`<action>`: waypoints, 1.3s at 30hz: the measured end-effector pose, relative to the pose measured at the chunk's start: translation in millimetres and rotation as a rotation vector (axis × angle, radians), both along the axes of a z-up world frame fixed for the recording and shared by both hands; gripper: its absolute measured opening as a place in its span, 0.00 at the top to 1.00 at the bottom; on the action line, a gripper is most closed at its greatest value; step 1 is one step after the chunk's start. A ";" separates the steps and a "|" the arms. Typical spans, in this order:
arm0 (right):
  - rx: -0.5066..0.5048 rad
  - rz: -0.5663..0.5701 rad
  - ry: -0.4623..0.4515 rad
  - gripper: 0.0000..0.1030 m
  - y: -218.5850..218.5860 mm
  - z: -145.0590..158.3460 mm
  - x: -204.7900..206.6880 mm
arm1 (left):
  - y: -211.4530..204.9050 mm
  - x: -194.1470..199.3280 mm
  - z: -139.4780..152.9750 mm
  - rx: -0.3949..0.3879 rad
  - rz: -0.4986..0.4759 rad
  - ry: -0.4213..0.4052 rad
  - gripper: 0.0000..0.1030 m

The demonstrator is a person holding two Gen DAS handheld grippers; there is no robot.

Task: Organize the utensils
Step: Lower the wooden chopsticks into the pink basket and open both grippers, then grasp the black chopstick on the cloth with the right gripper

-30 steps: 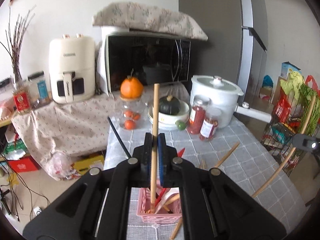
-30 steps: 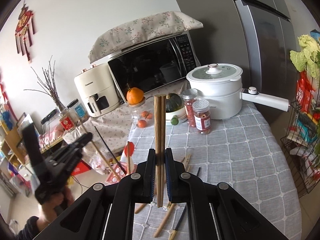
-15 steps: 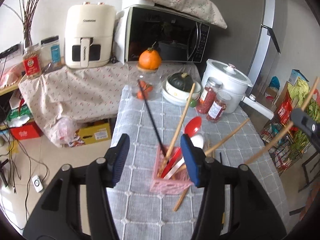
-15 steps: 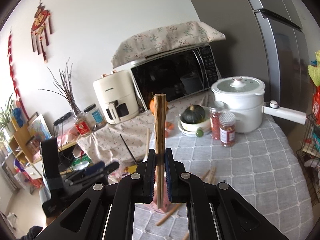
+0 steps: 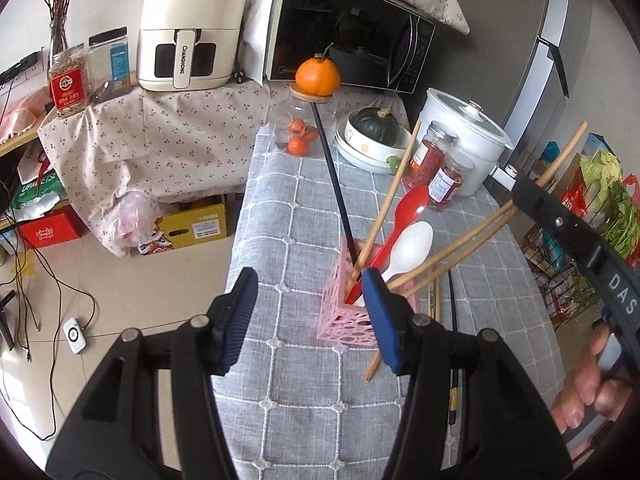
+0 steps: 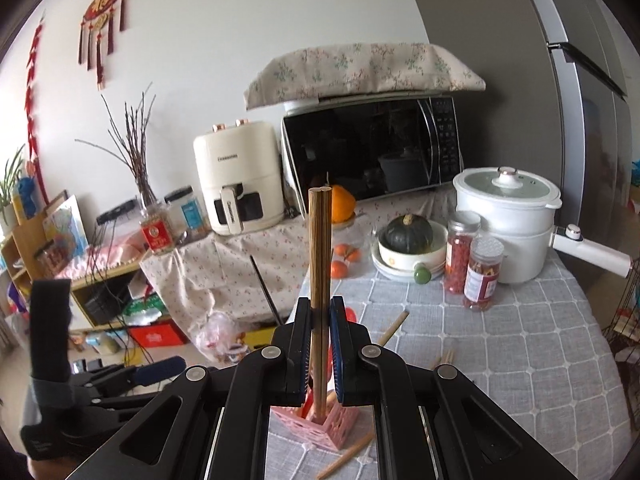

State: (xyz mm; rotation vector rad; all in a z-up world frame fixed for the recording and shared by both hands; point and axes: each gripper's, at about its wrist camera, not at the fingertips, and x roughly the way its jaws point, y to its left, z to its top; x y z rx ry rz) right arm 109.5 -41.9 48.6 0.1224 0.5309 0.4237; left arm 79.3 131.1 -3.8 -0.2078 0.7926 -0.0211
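Observation:
A pink perforated holder (image 5: pixel 348 320) stands on the grey checked tablecloth (image 5: pixel 304 216) and holds a red spoon (image 5: pixel 404 216), a white spoon (image 5: pixel 412 244), a black chopstick (image 5: pixel 332 176) and a wooden chopstick (image 5: pixel 390 200). My left gripper (image 5: pixel 310 312) is open and empty, just left of the holder. My right gripper (image 6: pixel 320 344) is shut on a pair of wooden chopsticks (image 6: pixel 320 264), held upright with their lower ends inside the holder (image 6: pixel 320 424). In the left wrist view the pair (image 5: pixel 492 220) slants into the holder from the right.
Loose chopsticks (image 5: pixel 434 300) lie on the cloth beside the holder. Behind it stand a glass jar of oranges (image 5: pixel 302 136), a bowl with a squash (image 5: pixel 374 136), two spice jars (image 5: pixel 436 168) and a white pot (image 5: pixel 468 132). The table's left edge drops to the floor.
My left gripper let go of a wooden chopstick into the holder, opened and drew back. My right gripper brought its pair of chopsticks over and down into the holder.

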 end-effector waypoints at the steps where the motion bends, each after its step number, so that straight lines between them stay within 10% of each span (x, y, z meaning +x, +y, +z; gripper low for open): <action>1: -0.002 0.002 0.011 0.91 1.5 -4.2 2.2 | -0.7 0.3 -0.9 -0.002 -0.002 0.005 0.42; 19: 0.144 -0.095 0.017 0.28 -95.0 13.6 -9.1 | -21.6 -6.1 -23.0 -0.056 -0.047 0.047 0.19; 39: -0.152 -0.324 0.464 0.08 -142.3 -138.8 52.2 | -80.4 -5.4 -68.6 0.055 -0.161 0.194 0.01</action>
